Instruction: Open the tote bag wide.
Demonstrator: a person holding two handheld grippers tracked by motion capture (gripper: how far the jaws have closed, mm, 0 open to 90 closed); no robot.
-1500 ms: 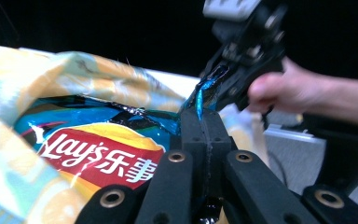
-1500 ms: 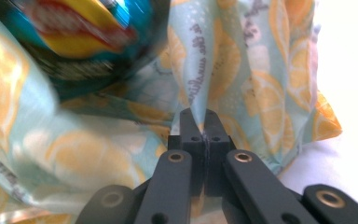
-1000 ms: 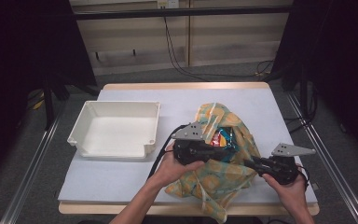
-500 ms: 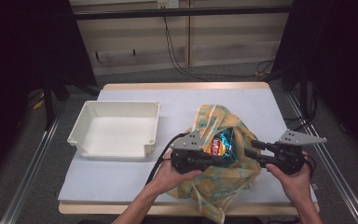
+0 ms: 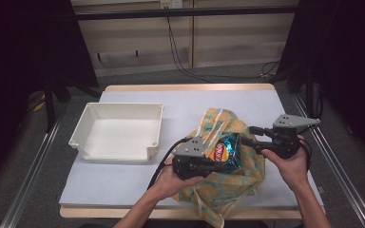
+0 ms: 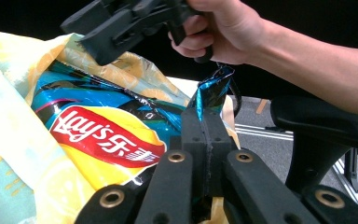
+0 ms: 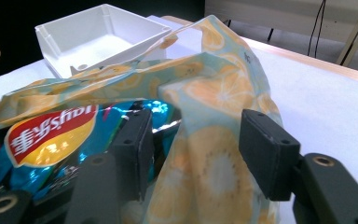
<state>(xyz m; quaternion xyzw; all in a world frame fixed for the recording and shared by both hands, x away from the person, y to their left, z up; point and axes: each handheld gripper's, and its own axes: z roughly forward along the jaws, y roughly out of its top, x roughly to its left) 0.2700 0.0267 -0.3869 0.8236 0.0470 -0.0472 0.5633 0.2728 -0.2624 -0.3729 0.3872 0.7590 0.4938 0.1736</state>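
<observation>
The chip bag (image 5: 222,153) is seen inside the orange-print cloth bag (image 5: 228,183) on the counter (image 5: 190,102). Its corner is pinched by the left gripper (image 6: 204,135). Right gripper (image 7: 193,154) jaws, just opening, are spread astride the cloth, presumably to free the mouth.

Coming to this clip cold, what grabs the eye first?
The bright blue Lay's chip bag poking out of the orange-print cloth bag near the table's front edge. The left gripper has its jaws shut on the chip bag's corner; the right gripper has just been opening, cloth between its jaws but not pinched. A white tray sits to the left.
</observation>
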